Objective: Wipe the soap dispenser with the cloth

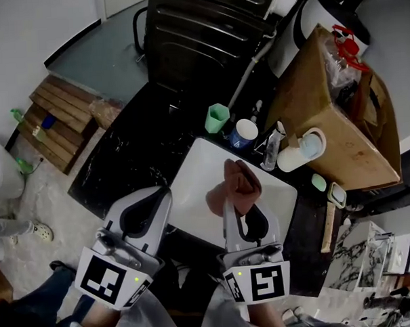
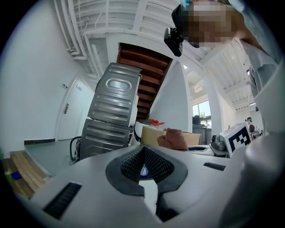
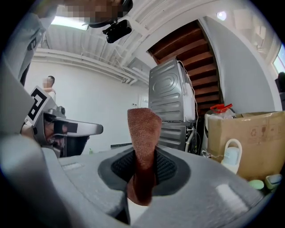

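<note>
Left claw [image 1: 159,195]: jaws together, nothing between them, at basin's [image 1: 198,168] 8 o'clock edge | right claw [image 1: 242,206]: clamped on cloth [image 1: 237,184], which stands up over the basin | dispenser [image 1: 271,152]: upright on black desk [image 1: 136,149], 1 o'clock of cloth, apart from it, by the basin's far corner.

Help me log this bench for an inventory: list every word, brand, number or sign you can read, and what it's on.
No word, brand or number is legible in any view.
cardboard box: faint printed symbols, too blurred to read.
blue cup: print too small to read.
left marker cube and right marker cube: black-and-white square codes, no letters.
</note>
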Demonstrator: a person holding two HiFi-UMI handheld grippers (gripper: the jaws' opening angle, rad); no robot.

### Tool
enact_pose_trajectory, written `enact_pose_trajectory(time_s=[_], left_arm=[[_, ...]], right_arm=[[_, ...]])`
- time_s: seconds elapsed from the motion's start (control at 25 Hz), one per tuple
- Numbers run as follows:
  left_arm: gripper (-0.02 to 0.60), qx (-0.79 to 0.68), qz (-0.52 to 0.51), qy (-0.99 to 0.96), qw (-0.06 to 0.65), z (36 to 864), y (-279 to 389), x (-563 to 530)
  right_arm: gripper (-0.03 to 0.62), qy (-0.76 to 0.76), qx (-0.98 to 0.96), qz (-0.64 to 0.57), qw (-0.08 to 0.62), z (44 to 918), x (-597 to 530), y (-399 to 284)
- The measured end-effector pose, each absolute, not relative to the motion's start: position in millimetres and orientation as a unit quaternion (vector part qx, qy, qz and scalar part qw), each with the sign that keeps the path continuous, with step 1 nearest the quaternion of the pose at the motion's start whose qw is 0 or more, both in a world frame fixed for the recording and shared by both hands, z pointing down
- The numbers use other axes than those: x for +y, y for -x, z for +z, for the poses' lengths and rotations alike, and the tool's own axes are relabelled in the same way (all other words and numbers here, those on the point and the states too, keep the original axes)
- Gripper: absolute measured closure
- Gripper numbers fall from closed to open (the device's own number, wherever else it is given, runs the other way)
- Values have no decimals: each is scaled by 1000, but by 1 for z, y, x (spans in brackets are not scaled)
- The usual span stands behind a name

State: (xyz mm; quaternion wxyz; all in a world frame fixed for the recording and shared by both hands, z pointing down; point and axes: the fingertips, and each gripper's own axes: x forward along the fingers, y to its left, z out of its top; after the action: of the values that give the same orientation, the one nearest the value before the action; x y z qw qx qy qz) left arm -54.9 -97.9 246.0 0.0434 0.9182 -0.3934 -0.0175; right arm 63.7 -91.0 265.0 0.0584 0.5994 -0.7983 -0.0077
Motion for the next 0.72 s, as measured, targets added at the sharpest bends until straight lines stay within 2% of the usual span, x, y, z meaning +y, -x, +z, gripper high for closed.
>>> enact_pose_trajectory(time_s=[0.72], left_arm=[[578, -321, -28, -944, 67, 265, 117, -176]], right_arm=[[516, -681, -721, -9, 125, 284, -193, -22]])
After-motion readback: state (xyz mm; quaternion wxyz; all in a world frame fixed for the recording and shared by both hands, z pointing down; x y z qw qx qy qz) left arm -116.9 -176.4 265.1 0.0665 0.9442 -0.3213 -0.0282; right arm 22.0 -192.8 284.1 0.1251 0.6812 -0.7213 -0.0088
